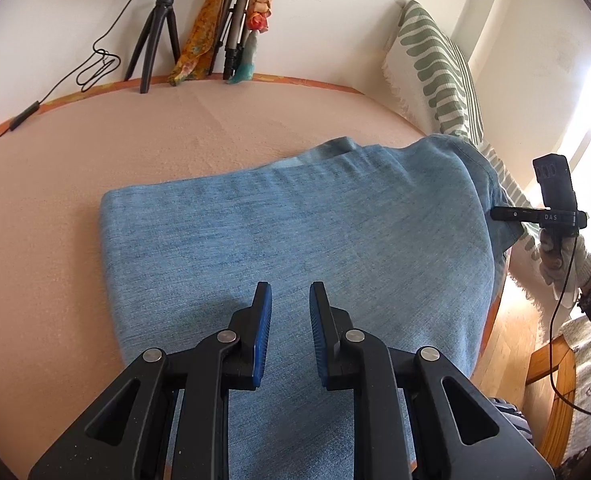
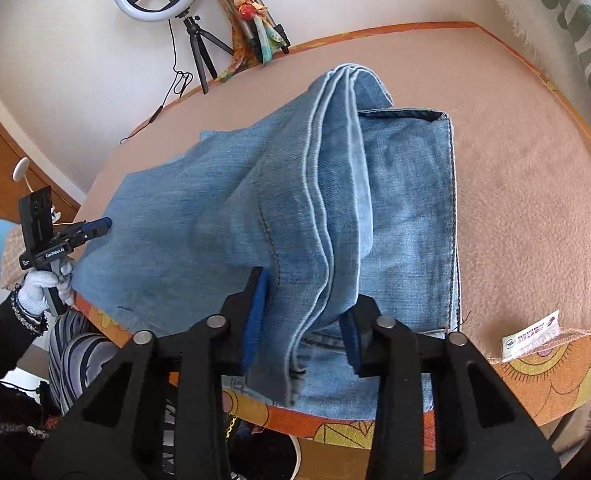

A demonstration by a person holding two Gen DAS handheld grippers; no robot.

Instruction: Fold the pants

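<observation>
Denim pants (image 2: 223, 216), hem bunch in right-wrist view only

White letters reading "DAS" stand on the black side bar of the right hand-held gripper (image 1: 495, 214), seen from the left wrist view. In the right wrist view, the black body of the left hand-held gripper (image 2: 105, 224) carries small white lettering that reads about "GenRobot.AI"; a smaller line on the block beside it is too tiny to read. A white sewn label (image 2: 531, 336) at the hem of the pink blanket (image 2: 535, 200) bears a red emblem, a round green mark and rows of print, none of it legible.
</observation>
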